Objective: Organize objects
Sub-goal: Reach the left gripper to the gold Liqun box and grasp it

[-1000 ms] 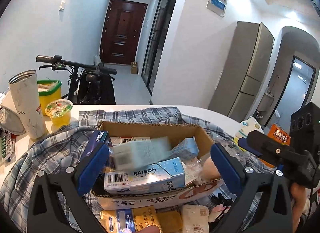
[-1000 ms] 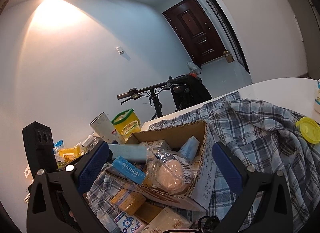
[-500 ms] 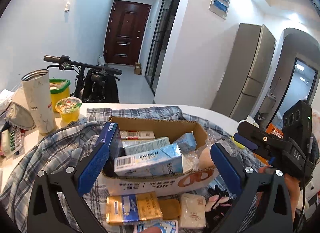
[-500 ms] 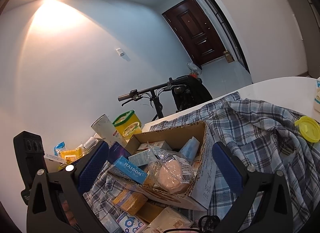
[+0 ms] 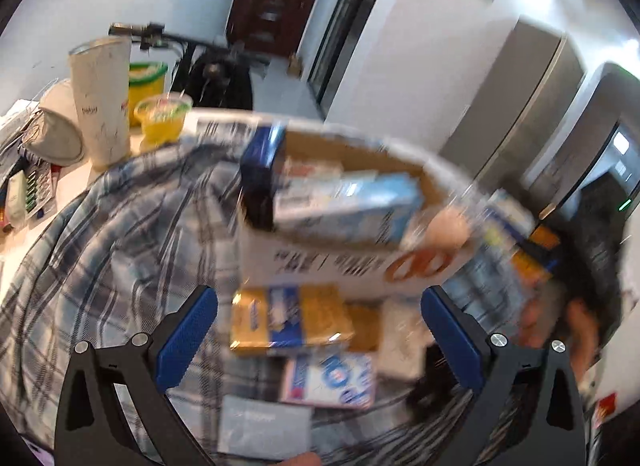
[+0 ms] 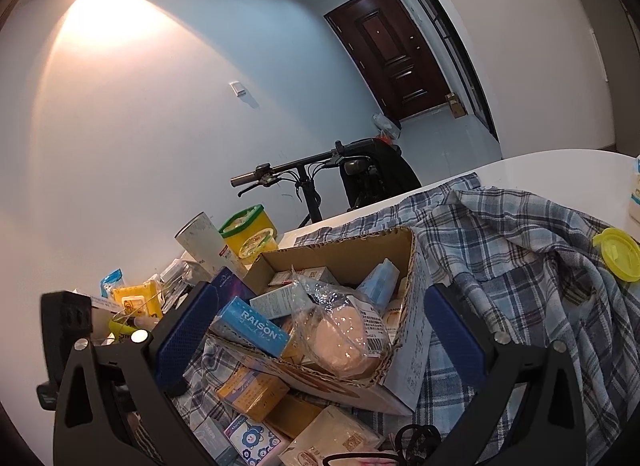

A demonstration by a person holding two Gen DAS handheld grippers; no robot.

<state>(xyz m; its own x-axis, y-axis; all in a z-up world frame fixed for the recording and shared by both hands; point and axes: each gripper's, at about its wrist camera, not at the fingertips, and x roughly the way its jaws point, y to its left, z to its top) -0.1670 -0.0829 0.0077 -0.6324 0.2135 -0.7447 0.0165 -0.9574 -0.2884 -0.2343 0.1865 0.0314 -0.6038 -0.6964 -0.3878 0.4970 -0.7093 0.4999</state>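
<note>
1. Underneath, we see a white table (image 6: pixel 560 173) draped with a plaid shirt (image 6: pixel 520 266), where the cardboard box (image 6: pixel 404 330) sits.
2. Both our left tongs (image 5: pixel 320 330) and right tongs (image 6: pixel 312 330) gape wide, empty.
3. Beyond, a bicycle (image 6: pixel 312 173) and dark door (image 6: pixel 396 53).

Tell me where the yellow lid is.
In the right wrist view the yellow lid lies at the far right, on the edge of the plaid shirt, right of the cardboard box.

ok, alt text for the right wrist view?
An open cardboard box crammed with small packages and a bagged bun sits on a plaid shirt, framed by the open right gripper with nothing between its fingers. A bicycle stands behind the table.
</note>
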